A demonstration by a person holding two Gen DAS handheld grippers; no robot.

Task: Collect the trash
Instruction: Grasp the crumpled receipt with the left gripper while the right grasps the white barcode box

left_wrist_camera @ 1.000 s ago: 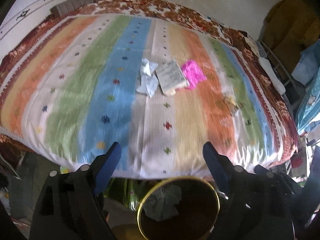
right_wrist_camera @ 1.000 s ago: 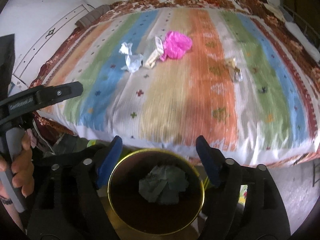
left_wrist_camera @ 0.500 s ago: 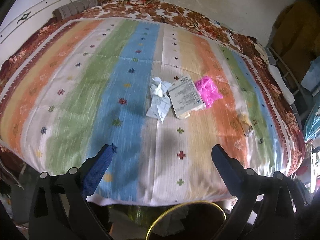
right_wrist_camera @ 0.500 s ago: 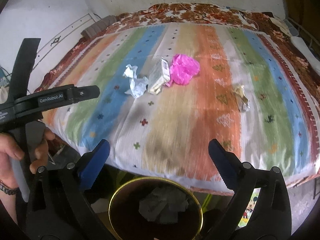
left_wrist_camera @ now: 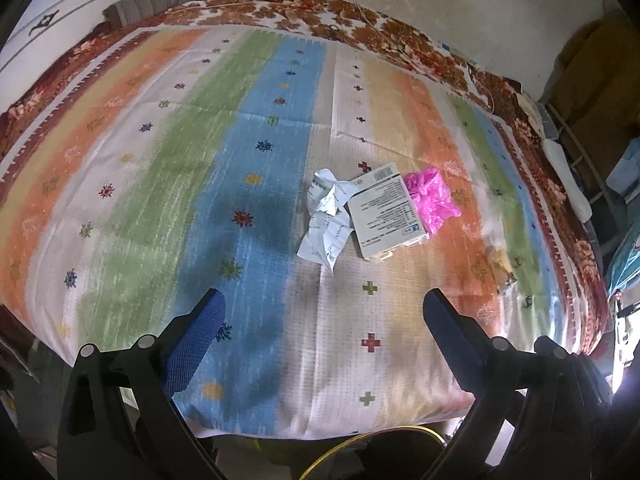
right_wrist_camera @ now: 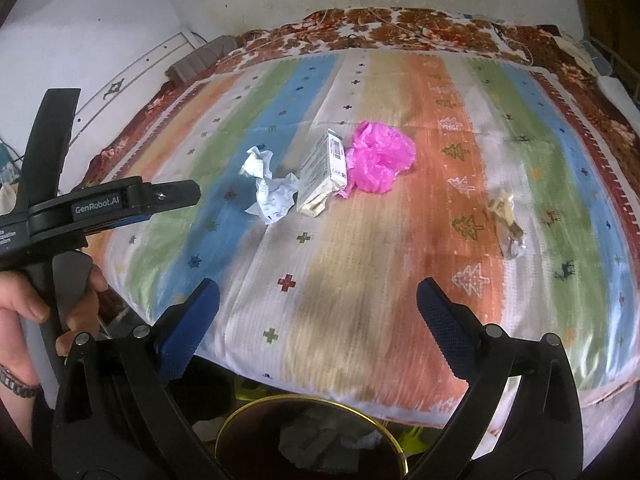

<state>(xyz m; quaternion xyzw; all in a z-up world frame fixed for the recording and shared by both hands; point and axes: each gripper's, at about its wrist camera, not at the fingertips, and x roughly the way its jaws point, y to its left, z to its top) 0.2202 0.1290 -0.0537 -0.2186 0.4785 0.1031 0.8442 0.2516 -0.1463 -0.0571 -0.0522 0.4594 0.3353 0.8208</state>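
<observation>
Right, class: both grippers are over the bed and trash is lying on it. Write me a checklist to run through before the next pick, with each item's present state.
1. Left gripper jaws open and empty: ok.
2. Right gripper jaws open and empty: ok.
3. Trash in plain sight: crumpled paper, small box, pink plastic bag, brown wrapper: ok.
4. Crumpled paper free of the small box: not ok, they touch.
5. Brown wrapper lies apart from the rest: ok.
6. Bin below the bed edge, mouth open: ok; room left inside: cannot tell.
</observation>
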